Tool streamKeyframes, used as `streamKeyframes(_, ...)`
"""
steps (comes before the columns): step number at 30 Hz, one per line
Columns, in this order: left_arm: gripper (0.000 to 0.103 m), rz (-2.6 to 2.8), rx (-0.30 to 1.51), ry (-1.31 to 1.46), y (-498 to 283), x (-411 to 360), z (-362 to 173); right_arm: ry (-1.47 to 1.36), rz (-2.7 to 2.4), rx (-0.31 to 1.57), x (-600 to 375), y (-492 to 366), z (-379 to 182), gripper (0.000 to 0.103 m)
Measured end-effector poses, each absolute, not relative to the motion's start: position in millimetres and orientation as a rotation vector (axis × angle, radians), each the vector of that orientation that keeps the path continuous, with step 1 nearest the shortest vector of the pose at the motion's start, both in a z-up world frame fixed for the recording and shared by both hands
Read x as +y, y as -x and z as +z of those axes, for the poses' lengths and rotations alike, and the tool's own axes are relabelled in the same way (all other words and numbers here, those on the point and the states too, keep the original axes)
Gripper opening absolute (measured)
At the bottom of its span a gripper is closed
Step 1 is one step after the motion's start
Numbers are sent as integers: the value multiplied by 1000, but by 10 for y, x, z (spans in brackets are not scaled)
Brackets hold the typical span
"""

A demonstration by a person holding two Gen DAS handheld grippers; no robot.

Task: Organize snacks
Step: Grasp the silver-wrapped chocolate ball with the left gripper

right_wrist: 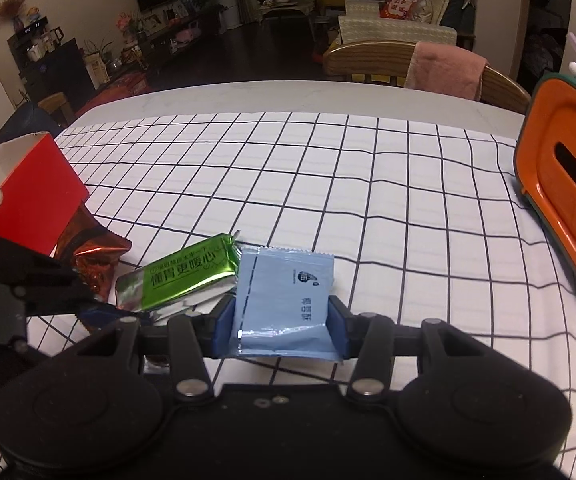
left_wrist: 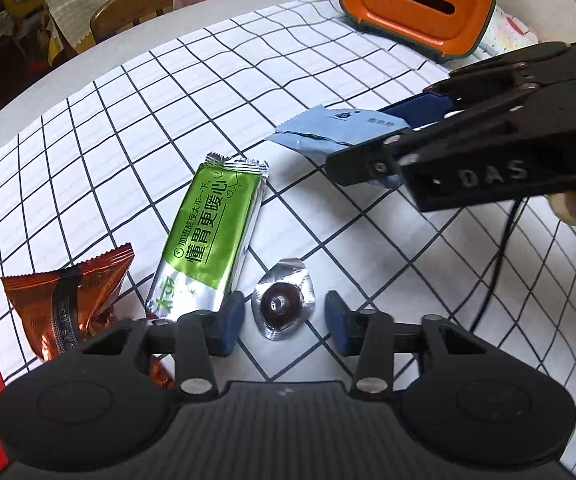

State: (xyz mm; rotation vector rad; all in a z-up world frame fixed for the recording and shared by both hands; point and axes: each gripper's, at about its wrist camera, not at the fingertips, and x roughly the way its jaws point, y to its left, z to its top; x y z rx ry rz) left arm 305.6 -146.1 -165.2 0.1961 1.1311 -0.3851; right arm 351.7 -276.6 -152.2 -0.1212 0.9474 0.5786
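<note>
A small round chocolate in silver foil [left_wrist: 282, 307] lies on the checked cloth between the blue pads of my left gripper [left_wrist: 284, 320], which is open with a gap on each side of the chocolate. A green snack bar [left_wrist: 208, 240] lies just left of it, and a copper-brown packet [left_wrist: 64, 304] lies further left. My right gripper [right_wrist: 282, 320] is shut on a light blue packet [right_wrist: 286, 300] and holds it above the cloth. From the left wrist it shows at the right, with the light blue packet [left_wrist: 311, 132] sticking out of the right gripper [left_wrist: 361, 136].
A red open box [right_wrist: 28, 188] stands at the left by the copper-brown packet [right_wrist: 92, 256]. An orange tissue box [right_wrist: 563, 208] stands at the far right. The checked cloth [right_wrist: 327, 184] covers a grey table, with wooden chairs behind. A black cable [left_wrist: 499, 260] hangs by the right gripper.
</note>
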Motion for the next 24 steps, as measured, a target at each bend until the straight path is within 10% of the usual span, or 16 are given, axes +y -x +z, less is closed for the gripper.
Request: streamKeyframes(24,33,-351,1101,-136,-2829,-1312,-1453,88,545,952,-2818,-3126,-1374,47)
